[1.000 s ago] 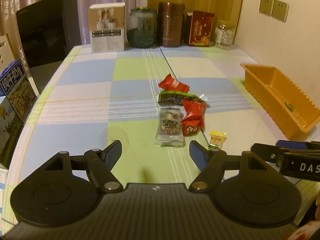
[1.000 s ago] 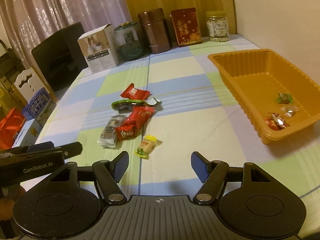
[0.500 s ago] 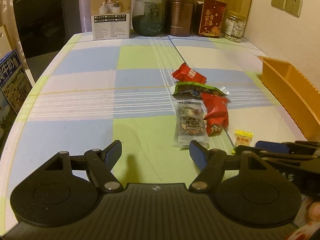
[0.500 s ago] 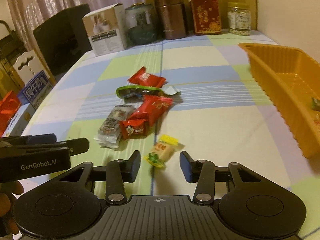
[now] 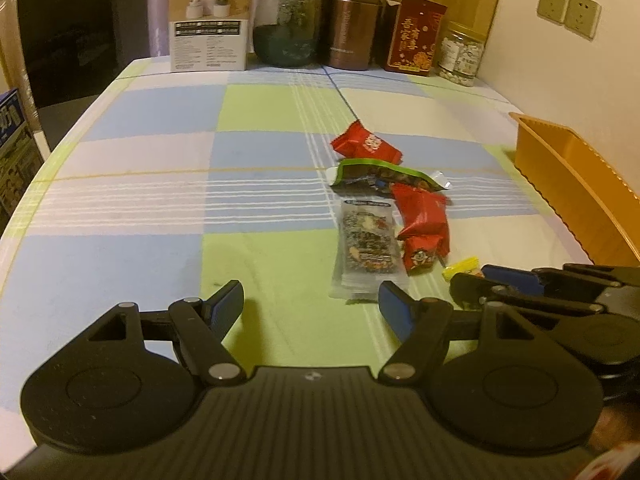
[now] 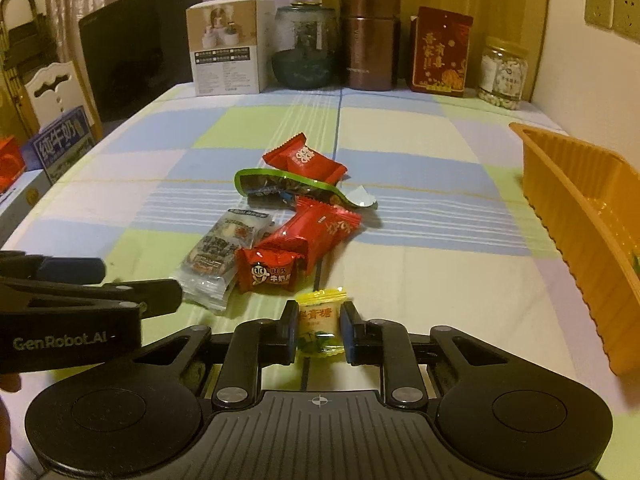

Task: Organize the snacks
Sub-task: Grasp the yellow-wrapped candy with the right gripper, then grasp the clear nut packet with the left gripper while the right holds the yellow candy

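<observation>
A checked tablecloth [image 5: 140, 208] lies bare across its left half, giving open passage. A cluster of snack packets [image 6: 288, 224] blocks the centre. An orange tray [image 6: 580, 216] walls off the right edge. Jars and boxes [image 6: 368, 40] line the far end, closing it.

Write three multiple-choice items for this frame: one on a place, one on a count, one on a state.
1. Where is the orange tray?
A. at the table's right edge
B. behind the jars
C. on the chair

2. How many red packets lie in the snack pile?
A. one
B. three
C. five

3. How does the right gripper stand?
A. wide open over bare cloth
B. shut on the yellow candy
C. shut on a red packet

Answers: 1 A, the tray sits at the right, by the wall. 2 B, three red wrappers show. 3 B, both pads press the candy's sides.
</observation>
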### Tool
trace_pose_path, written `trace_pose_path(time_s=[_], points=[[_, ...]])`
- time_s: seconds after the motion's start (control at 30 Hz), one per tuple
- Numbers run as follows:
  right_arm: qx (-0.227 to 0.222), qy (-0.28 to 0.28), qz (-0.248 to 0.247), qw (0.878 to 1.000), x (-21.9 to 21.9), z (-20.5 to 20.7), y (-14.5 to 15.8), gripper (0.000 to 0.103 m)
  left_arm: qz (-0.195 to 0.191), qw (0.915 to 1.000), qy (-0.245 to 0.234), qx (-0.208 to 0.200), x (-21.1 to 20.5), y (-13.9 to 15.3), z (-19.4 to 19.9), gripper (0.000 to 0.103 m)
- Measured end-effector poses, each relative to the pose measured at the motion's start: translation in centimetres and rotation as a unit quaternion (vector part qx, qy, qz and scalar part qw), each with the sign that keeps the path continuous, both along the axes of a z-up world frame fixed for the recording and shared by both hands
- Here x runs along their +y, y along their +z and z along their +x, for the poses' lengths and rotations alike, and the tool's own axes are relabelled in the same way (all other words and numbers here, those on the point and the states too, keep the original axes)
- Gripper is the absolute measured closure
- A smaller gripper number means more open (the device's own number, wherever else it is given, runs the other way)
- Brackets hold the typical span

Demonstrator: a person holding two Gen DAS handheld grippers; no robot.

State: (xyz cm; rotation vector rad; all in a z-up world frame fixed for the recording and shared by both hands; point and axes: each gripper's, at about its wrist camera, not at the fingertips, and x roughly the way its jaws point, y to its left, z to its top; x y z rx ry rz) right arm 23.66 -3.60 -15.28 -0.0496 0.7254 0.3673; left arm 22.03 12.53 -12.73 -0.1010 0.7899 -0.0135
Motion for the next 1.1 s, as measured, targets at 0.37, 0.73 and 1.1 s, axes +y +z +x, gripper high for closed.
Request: trace_pose_path(time_s=[0.37,0.73,1.1], points=[[0.015,-0.058,0.027,0.998,-5.4,-0.3,0.4,0.081,0.022,0.9984,-0.052,-0.009,-3.0,-0.8,2.7,0.043],[0.02,-0.049,0.037,0.998,-5.9,-1.6,0.9,0.081,0.031,0.9985,-0.039,0.022,-3.9,-0.1,-0.1,0.062],[0.03,-0.043,0.037,0.998,-6.9,-4.1,0.8,0.081,0.042,0.9983,-0.038,0.013,-5.1,0.2,-3.1,0.053]])
